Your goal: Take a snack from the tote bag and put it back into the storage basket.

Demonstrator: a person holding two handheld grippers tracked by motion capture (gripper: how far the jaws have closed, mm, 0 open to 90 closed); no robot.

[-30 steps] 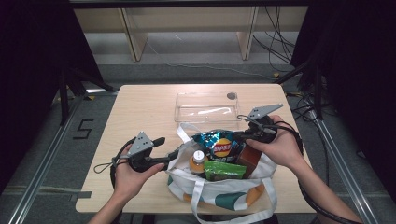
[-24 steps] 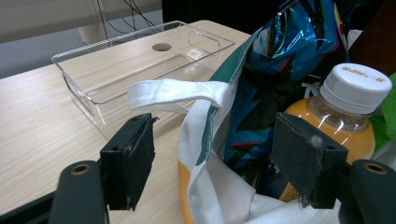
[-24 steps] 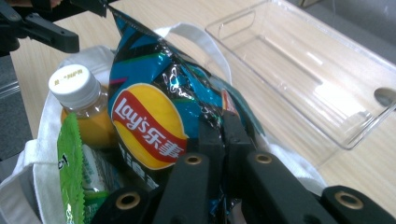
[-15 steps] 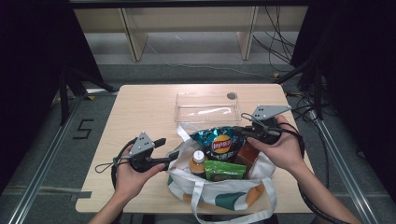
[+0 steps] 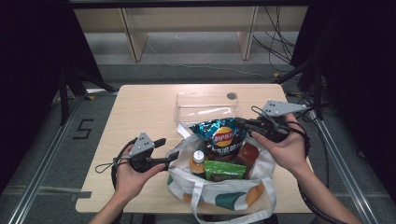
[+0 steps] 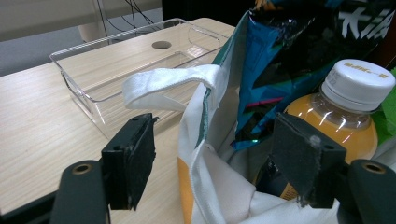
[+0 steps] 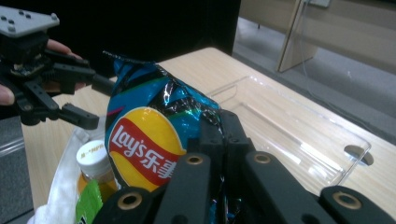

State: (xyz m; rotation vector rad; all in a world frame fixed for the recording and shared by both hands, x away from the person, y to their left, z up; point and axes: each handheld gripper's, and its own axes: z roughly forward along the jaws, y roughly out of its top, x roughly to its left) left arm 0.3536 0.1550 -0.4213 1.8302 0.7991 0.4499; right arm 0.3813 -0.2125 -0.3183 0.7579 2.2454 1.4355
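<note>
A white tote bag [image 5: 219, 191] with green and orange patches stands at the table's front edge. My right gripper [image 5: 239, 122] is shut on the top right corner of a blue Lay's chip bag [image 5: 222, 135] that sticks up out of the tote; in the right gripper view its jaws [image 7: 219, 128] pinch the foil of the chip bag [image 7: 149, 140]. My left gripper [image 5: 169, 149] is open at the tote's left rim. In the left gripper view the white rim [image 6: 210, 186] lies between the open jaws [image 6: 215, 163], untouched by the pads.
An orange drink bottle [image 5: 198, 161] with a white cap, a green packet [image 5: 224, 169] and a red item [image 5: 250, 154] sit in the tote. A clear plastic tray [image 5: 205, 105] lies behind it, beside a round hole [image 5: 230, 95] in the tabletop.
My right gripper has drawn the chip bag a little up and to the right. The left gripper has hardly moved.
</note>
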